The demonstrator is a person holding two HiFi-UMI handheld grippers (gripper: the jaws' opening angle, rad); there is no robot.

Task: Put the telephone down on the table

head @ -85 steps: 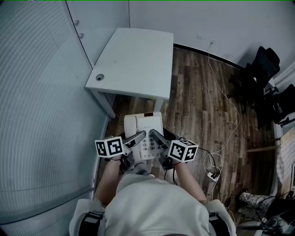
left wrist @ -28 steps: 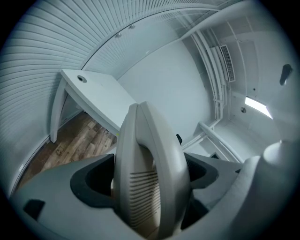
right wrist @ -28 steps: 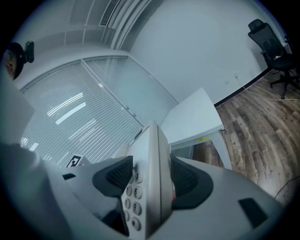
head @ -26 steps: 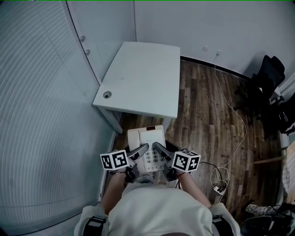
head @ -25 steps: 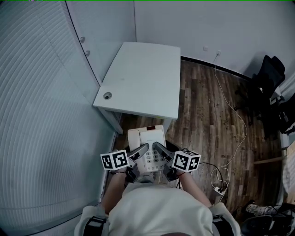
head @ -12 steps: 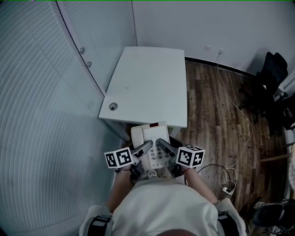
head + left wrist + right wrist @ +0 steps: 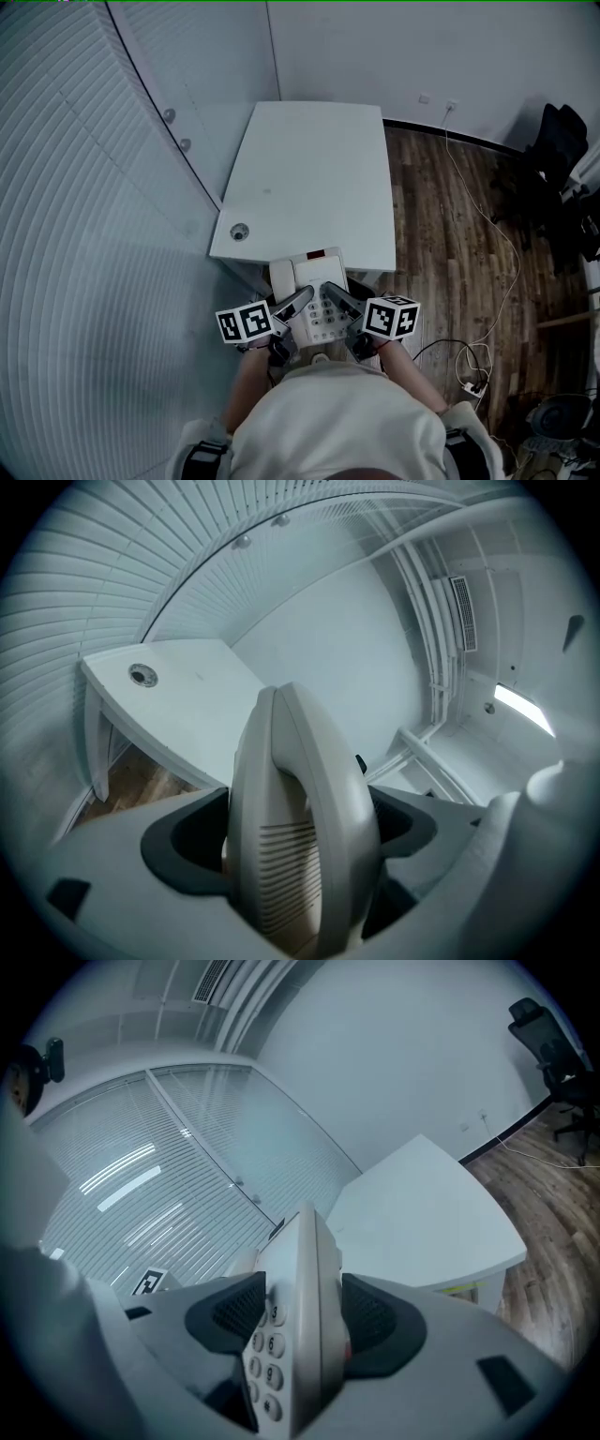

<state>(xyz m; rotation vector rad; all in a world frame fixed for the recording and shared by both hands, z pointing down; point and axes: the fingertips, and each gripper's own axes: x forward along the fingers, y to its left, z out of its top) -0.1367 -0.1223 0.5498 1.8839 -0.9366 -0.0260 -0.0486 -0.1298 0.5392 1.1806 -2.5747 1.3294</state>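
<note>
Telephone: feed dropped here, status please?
Left gripper shut on telephone, handset side. Right gripper shut on keypad side. Telephone held at table near edge, not down. Nothing blocking.

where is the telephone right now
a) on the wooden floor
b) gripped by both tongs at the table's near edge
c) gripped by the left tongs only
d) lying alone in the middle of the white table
B: the left tongs clamp the telephone's handset side and the right tongs clamp its keypad side, by the near edge of the table.

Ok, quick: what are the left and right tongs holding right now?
Left tongs: shut on the telephone, handset side.
Right tongs: shut on the telephone, keypad side.
</note>
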